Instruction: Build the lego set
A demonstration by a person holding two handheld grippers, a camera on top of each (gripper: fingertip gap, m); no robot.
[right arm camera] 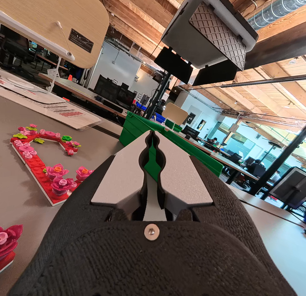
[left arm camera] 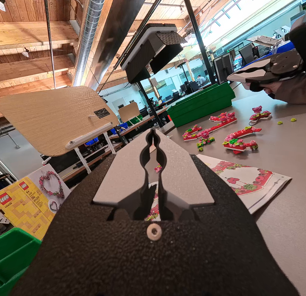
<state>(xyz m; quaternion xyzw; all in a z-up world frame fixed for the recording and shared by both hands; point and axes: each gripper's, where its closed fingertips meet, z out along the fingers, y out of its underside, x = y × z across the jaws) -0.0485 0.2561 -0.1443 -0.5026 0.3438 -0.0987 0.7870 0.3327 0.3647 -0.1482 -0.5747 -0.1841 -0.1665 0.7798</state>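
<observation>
Grey tabletop [left arm camera: 273,197] bearing red flowered brick segments [left arm camera: 240,135], laid apart for joining; left gripper [left arm camera: 153,132] and right gripper [right arm camera: 152,133] closed, empty.

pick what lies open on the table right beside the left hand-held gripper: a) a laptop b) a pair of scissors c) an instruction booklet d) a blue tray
c: an open instruction booklet lies flat on the grey table, just right of the left hand-held gripper.

The right tool [right arm camera: 152,133] hangs above the grey worktop [right arm camera: 54,157], tips together and empty. Just left of it lies a red flowered lego section [right arm camera: 39,165]; a green bin [right arm camera: 140,127] sits beyond it.
</observation>
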